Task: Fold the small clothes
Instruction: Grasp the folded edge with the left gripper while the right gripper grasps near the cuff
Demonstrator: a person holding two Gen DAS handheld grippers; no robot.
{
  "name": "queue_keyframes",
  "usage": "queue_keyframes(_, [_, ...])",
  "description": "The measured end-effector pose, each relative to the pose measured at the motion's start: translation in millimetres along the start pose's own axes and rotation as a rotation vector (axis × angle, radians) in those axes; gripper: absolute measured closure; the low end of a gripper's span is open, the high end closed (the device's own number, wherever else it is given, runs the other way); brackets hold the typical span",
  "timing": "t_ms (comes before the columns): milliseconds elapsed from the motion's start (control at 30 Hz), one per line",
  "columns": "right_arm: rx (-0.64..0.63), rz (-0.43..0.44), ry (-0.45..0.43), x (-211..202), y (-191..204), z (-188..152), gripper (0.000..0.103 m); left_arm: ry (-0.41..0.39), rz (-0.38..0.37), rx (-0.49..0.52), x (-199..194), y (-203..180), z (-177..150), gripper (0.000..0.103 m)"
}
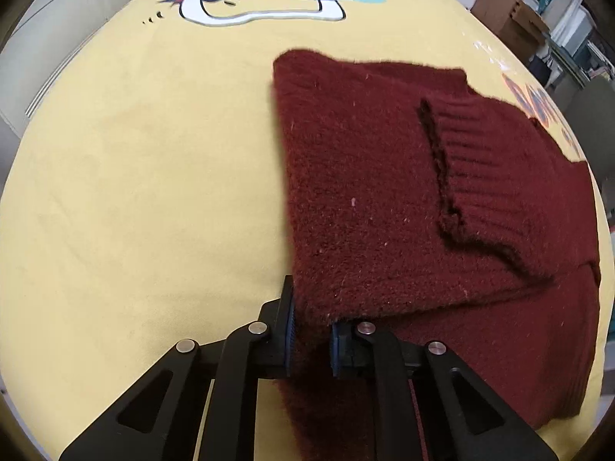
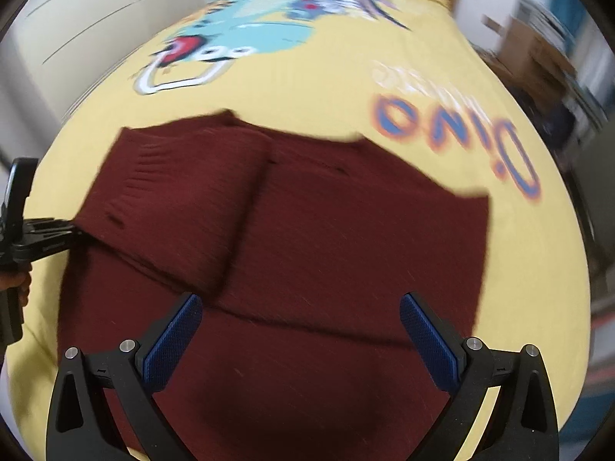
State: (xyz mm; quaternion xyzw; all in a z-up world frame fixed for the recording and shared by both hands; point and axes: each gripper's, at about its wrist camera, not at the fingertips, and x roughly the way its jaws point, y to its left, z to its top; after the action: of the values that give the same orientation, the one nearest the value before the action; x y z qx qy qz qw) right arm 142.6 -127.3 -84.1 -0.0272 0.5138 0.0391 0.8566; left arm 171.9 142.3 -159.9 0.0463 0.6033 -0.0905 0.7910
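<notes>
The left gripper [image 1: 312, 340] pinches the left edge of the dark red sweater [image 1: 403, 199] lying on the yellow cloth [image 1: 146, 176], so the sweater stretches away to its right, while the right gripper [image 2: 300, 340] hovers wide open and empty above it.

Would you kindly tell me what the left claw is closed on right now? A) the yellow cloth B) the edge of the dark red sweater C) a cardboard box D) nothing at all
B: the left claw pinches the dark red sweater at its near edge, fabric between the pads.
</notes>
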Motion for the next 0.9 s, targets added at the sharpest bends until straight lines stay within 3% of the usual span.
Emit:
queue_keyframes(200, [-0.231, 0.049, -0.015, 18.5, 80.9, 52.0, 0.001, 0.013, -0.085, -0.029, 7.5, 22.4, 0.1, 0.091])
queue_keyframes(300, [-0.294, 0.067, 0.032, 40.7, 113.4, 62.9, 0.001, 0.009, -0.072, -0.015, 7.5, 20.4, 0.3, 0.091])
queue_keyframes(500, [-0.342, 0.098, 0.125, 87.4, 153.5, 65.1, 0.003, -0.006, -0.119, 0.008, 4.4, 9.8, -5.2, 0.091])
queue_keyframes(567, [-0.352, 0.096, 0.154, 100.3, 159.4, 65.6, 0.01, -0.011, -0.108, 0.014, 5.0, 9.5, -6.4, 0.091])
queue_keyframes(667, [-0.393, 0.056, 0.187, 122.6, 165.1, 61.4, 0.029, -0.011, -0.089, 0.033, 4.6, 2.3, -7.7, 0.091])
queue_keyframes(700, [-0.385, 0.052, 0.181, 123.2, 163.5, 62.5, 0.041, -0.01, -0.09, 0.032, 4.1, 2.3, -7.7, 0.091])
queue_keyframes(733, [-0.354, 0.044, 0.177, 121.4, 157.4, 66.1, 0.062, -0.01, -0.097, 0.031, 5.6, -4.0, -8.7, 0.091])
queue_keyframes(800, [-0.312, 0.048, 0.159, 113.4, 147.1, 71.9, 0.082, -0.008, -0.1, 0.029, 5.0, -4.3, -9.3, 0.091])
queue_keyframes(900, [-0.279, 0.074, 0.131, 94.6, 120.6, 73.9, 0.084, -0.009, -0.08, 0.048, 5.7, -5.7, -12.2, 0.091])
